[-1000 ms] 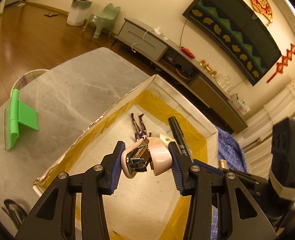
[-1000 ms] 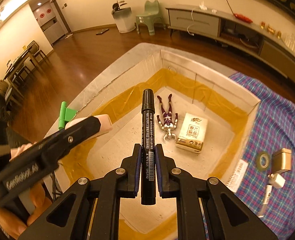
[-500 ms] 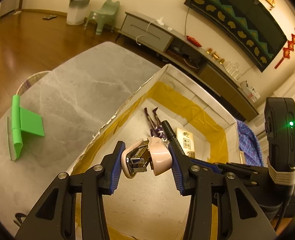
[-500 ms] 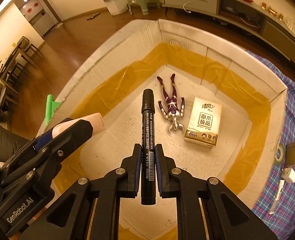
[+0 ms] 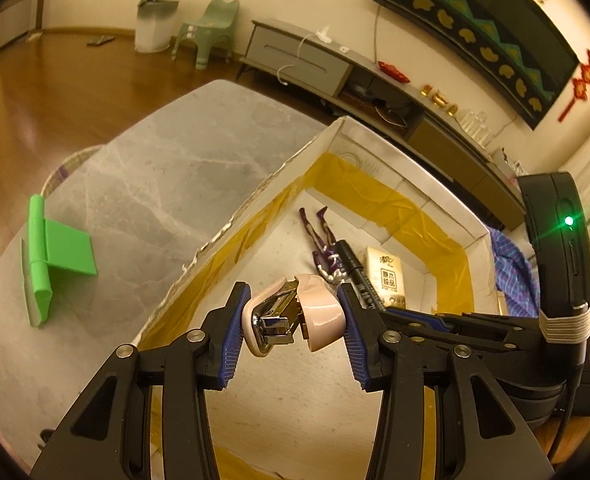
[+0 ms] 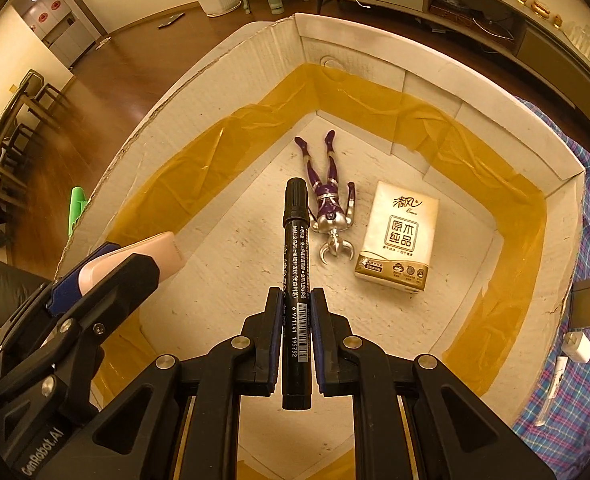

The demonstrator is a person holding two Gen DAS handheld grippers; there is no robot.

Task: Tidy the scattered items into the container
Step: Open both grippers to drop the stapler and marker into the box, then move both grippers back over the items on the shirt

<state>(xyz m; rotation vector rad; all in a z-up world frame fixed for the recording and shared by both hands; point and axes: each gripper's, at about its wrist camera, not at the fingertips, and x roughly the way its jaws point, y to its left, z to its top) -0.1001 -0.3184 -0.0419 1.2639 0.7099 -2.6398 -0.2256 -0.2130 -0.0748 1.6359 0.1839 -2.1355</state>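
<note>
Presently your right tongs (image 6: 295, 324) are clenched on a black marker (image 6: 296, 264), held by its lower barrel with the capped end pointing down into the white box (image 6: 375, 46). Your left tongs (image 5: 293, 322) have a pink stapler (image 5: 291, 320) between their pads, and those jaws are opening; the pads look to be touching the stapler's sides, though the contact is hard to confirm. Both loads hang over the box's open interior, above its floor.

Inside the box, a purple and silver toy figure (image 6: 329, 196) lies flat, with a tissue pack (image 6: 399, 236) just beside it.

Judgement: the step in hand is the drop-off of two items at once. The next move calls for releasing each where bare floor shows, clear of the figure and pack, and then lifting out without catching the box walls.

Outstanding: a green holder (image 5: 51, 258) remains on the grey counter (image 5: 155, 176), and a small gold box (image 6: 589, 302), tape roll and white adapter (image 6: 577, 346) lie on the plaid cloth (image 6: 567, 400).
</note>
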